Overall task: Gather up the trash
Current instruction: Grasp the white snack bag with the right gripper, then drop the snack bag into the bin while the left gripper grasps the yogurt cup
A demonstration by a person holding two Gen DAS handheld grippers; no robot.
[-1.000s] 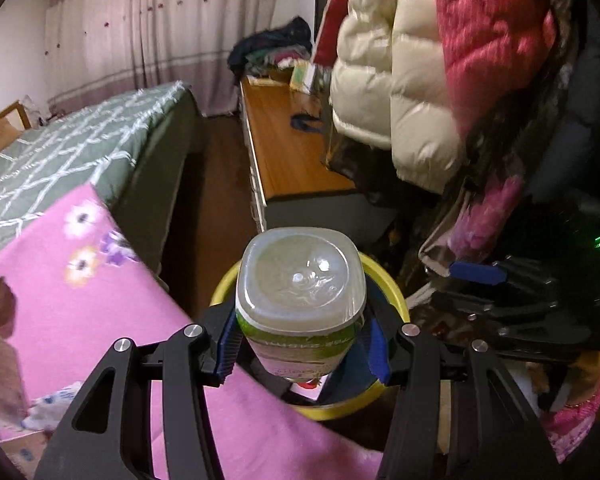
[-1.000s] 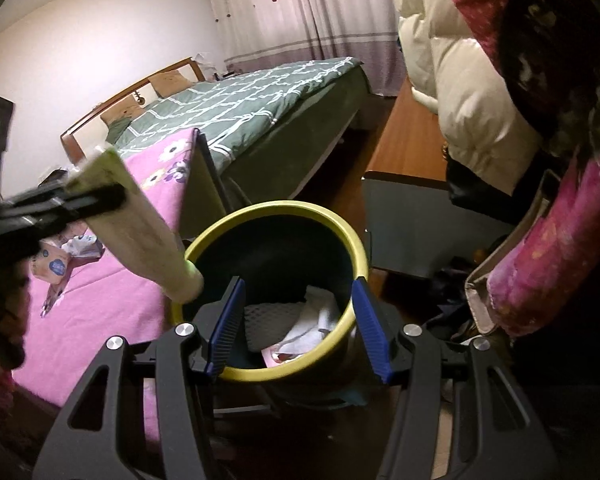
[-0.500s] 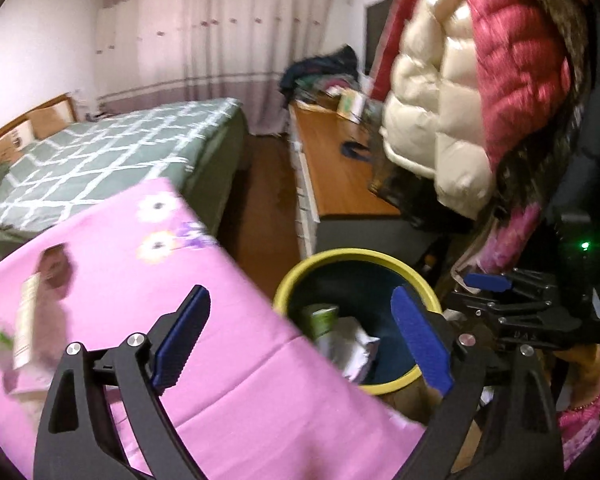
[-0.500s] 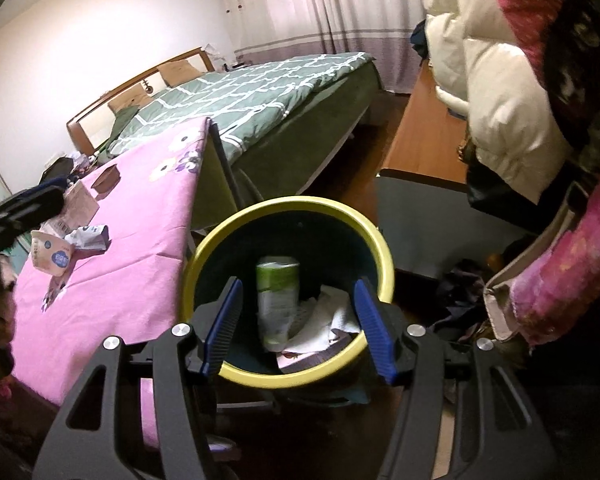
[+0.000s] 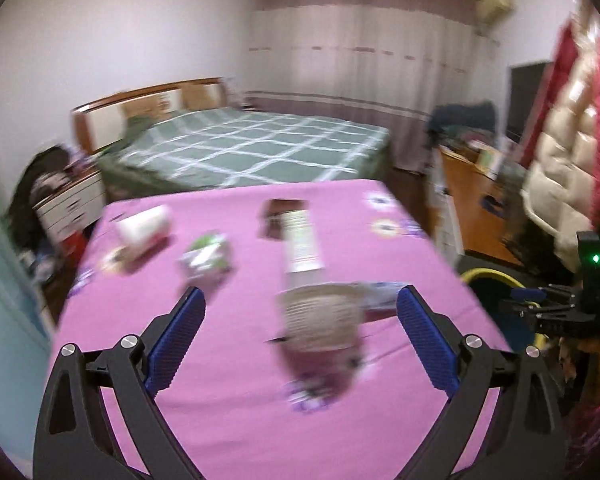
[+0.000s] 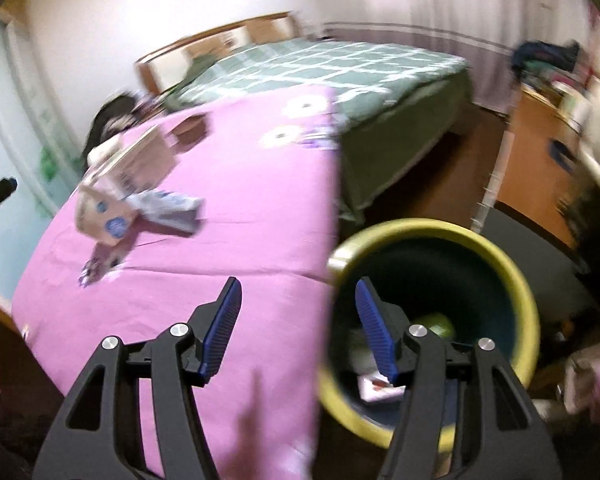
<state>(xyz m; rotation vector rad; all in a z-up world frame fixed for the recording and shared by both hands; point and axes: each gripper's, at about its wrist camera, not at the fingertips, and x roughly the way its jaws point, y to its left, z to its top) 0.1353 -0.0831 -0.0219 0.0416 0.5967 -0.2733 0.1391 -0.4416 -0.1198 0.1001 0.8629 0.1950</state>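
Observation:
My left gripper (image 5: 302, 292) hovers over the pink tablecloth (image 5: 228, 360), its jaws opening wide, the pads touching nothing. Beyond its fingers, blurred, lie a beige packet (image 5: 320, 320), a long carton (image 5: 302, 246), a crumpled green-white wrapper (image 5: 206, 256) and a white roll (image 5: 144, 228). My right gripper (image 6: 298, 286) stands open and empty over the table's edge, beside the yellow-rimmed bin (image 6: 512, 264). A green bottle (image 6: 436, 324) and paper (image 6: 380, 390) lie in the bin. The right wrist view also shows the beige packet (image 6: 108, 216) and a bluish wrapper (image 6: 168, 210).
A bed with a green checked cover (image 5: 260, 148) stands behind the table. A wooden cabinet (image 5: 472, 208) and hanging puffy coats (image 5: 568, 160) fill the right side. The bin's rim (image 5: 486, 276) sits off the table's right edge, with a drawer unit (image 5: 68, 204) at the far left.
The left gripper let the bottle go into the bin, opened wide and swung left over the table. The right gripper swung left from above the bin to the table's edge.

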